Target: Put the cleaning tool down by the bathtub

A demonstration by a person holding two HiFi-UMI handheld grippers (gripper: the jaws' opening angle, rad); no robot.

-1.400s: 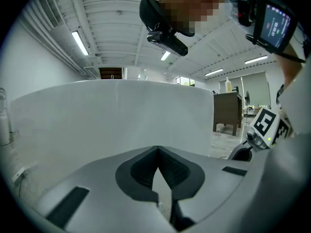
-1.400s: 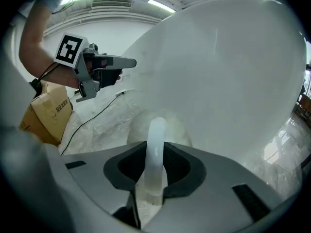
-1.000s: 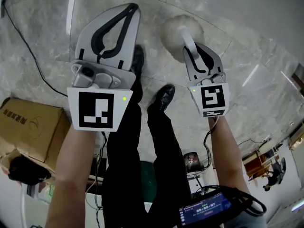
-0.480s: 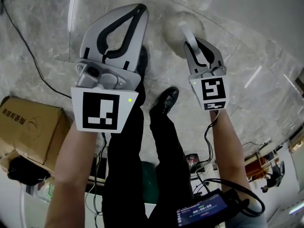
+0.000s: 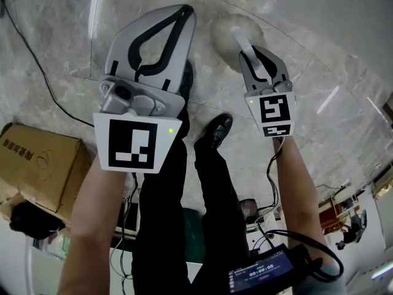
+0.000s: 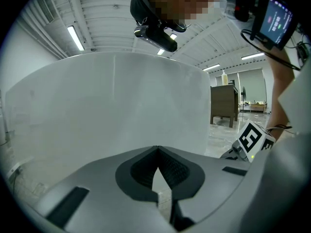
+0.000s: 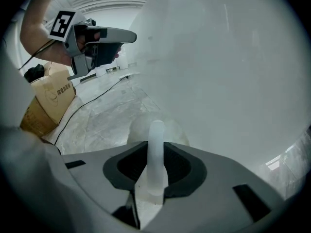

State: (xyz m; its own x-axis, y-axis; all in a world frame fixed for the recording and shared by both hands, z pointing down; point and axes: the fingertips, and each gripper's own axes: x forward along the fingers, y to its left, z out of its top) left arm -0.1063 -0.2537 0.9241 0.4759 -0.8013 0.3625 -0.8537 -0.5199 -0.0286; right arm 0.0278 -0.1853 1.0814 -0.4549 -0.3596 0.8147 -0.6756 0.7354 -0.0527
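My right gripper [image 5: 253, 55], jaws just easing apart yet gripping the cleaning tool [image 5: 230, 32], should settle it on the floor [image 5: 49, 72] beside the bathtub [image 7: 233, 72] before releasing; left gripper [image 5: 186, 11] closed, empty.

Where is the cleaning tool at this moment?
Head view, upper right: the cleaning tool sits clamped in the right gripper, round head toward the marble floor, beside the bathtub.
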